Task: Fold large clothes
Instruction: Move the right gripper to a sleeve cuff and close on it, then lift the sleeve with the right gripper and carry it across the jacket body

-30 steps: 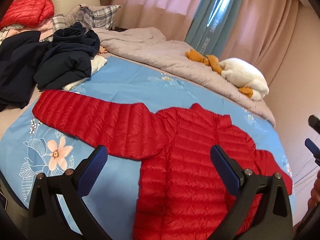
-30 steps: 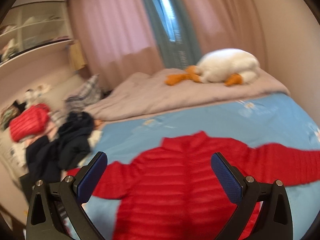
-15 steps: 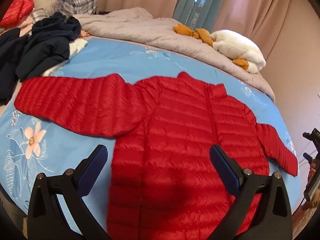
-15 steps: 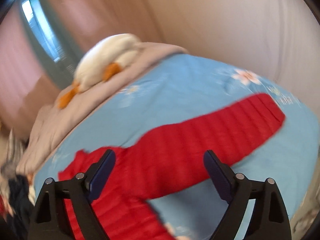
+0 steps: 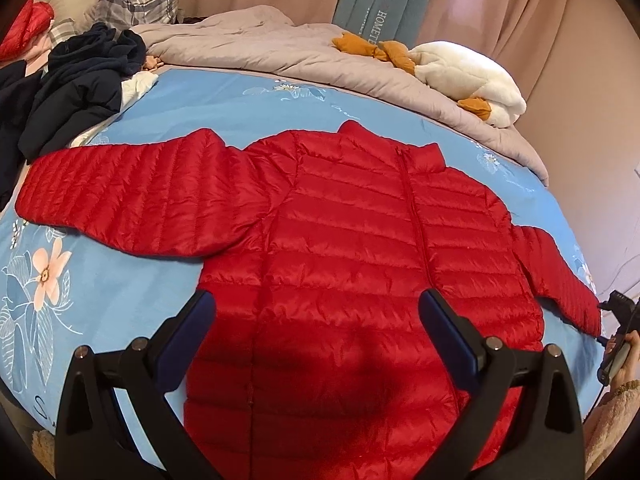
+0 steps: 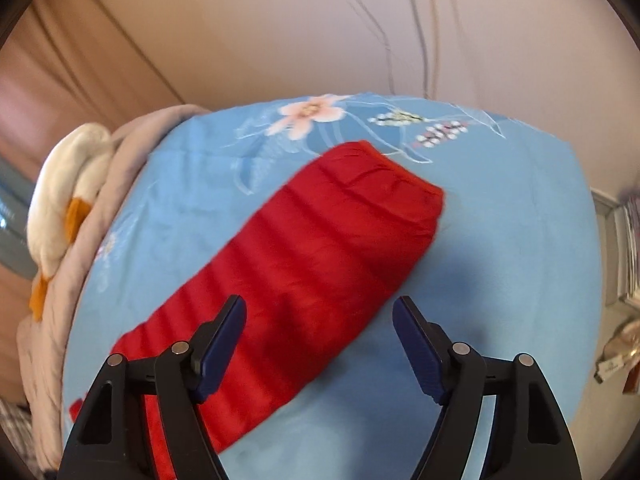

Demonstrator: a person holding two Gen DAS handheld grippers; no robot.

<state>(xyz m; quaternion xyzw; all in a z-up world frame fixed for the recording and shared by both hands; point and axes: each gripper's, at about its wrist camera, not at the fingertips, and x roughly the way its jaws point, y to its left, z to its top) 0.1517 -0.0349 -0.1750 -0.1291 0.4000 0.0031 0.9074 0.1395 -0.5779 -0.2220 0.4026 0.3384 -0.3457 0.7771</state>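
Left wrist view: red puffer jacket (image 5: 360, 248) lies flat, front up, on the blue floral bedsheet (image 5: 248, 100), collar toward the grey duvet (image 5: 280, 52), sleeves spread sideways; left gripper (image 5: 316, 320) gapes above its hem. Right wrist view: right gripper (image 6: 320, 322) spread wide over the sleeve (image 6: 320, 248), cuff pointing toward the sheet's far edge.

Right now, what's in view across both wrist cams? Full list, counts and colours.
down jacket: 1, red, spread flat on the sheet, sleeves out
bed sheet: 1, blue floral, under jacket
quilt: 1, grey, far side of bed
plush goose: 1, white and orange, on quilt
dark clothes: pile, navy, bed's left edge
plaid pillow: 1, grey check, far left
curtains: pink, teal panel
left claw: open, over jacket hem
right claw: open, over right sleeve
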